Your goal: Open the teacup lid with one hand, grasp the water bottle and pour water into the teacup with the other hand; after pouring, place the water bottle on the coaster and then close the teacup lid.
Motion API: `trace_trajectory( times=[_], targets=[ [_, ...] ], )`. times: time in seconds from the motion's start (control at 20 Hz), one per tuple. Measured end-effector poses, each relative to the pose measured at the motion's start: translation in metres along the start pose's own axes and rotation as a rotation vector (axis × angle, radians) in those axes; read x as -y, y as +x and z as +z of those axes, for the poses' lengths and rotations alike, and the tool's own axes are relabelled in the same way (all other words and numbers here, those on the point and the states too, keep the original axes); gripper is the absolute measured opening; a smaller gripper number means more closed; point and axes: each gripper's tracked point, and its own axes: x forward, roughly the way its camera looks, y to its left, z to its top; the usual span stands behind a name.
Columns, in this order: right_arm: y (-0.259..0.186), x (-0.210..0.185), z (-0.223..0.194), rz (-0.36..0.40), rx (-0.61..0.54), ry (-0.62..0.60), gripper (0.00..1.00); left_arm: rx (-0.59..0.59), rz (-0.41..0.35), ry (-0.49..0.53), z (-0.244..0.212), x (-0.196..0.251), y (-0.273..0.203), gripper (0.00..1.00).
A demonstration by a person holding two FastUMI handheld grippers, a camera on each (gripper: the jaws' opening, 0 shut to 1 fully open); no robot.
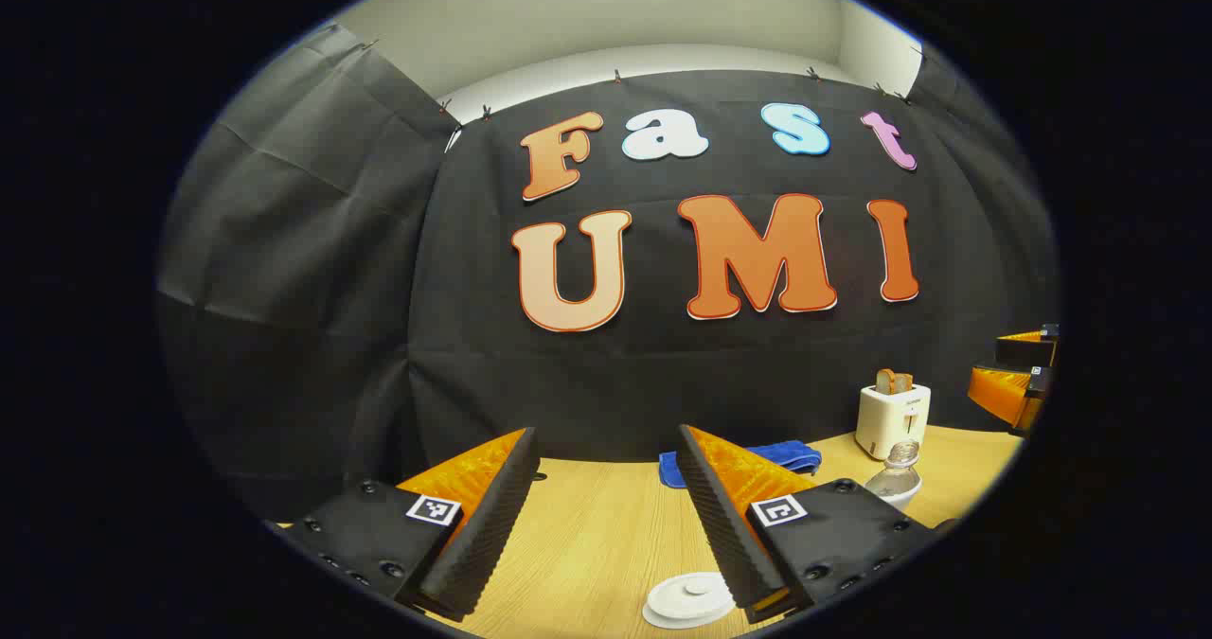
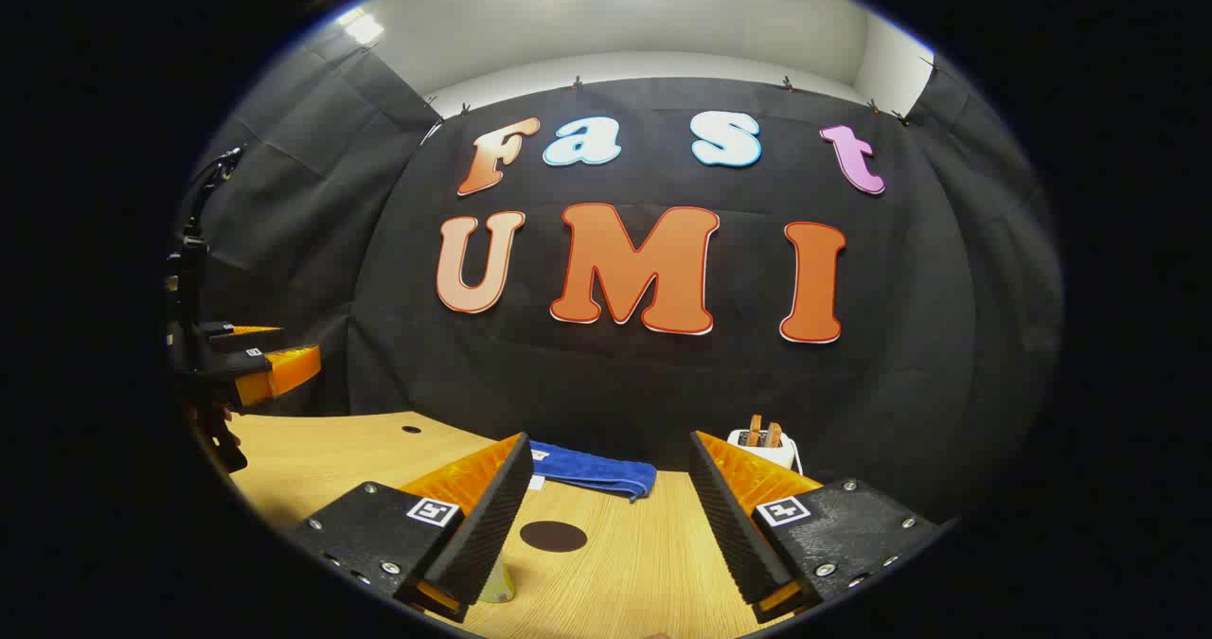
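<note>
In the left gripper view, my left gripper (image 1: 606,435) hangs open above the wooden table (image 1: 606,544), holding nothing. A white round teacup lid (image 1: 689,601) with a small knob lies low between its fingers, near the right one. The clear water bottle (image 1: 898,473) pokes up behind that right finger. In the right gripper view, my right gripper (image 2: 608,440) is open and holds nothing. The dark round coaster (image 2: 553,536) lies on the table between its fingers. A pale translucent object (image 2: 497,584) peeks out under its left finger; I cannot tell what it is.
A white toaster (image 1: 892,417) with bread stands at the back by the black cloth wall, also seen as the toaster (image 2: 765,445). A folded blue cloth (image 2: 592,469) lies at the back of the table. Each gripper sees the other held high at the edge: right gripper (image 1: 1018,374), left gripper (image 2: 251,360).
</note>
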Motion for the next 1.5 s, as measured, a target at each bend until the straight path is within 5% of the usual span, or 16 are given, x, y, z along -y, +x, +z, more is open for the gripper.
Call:
trace_trajectory(
  times=[1.1, 1.5],
  targets=[
    [0.001, 0.005, 0.002, 0.004, 0.008, 0.061, 0.98, -0.014, -0.017, -0.009, -0.008, 0.009, 0.005, 0.95],
    [-0.001, -0.013, -0.015, 0.068, -0.037, 0.075, 0.98, -0.090, -0.051, -0.037, -0.042, 0.017, 0.003, 0.96]
  ],
)
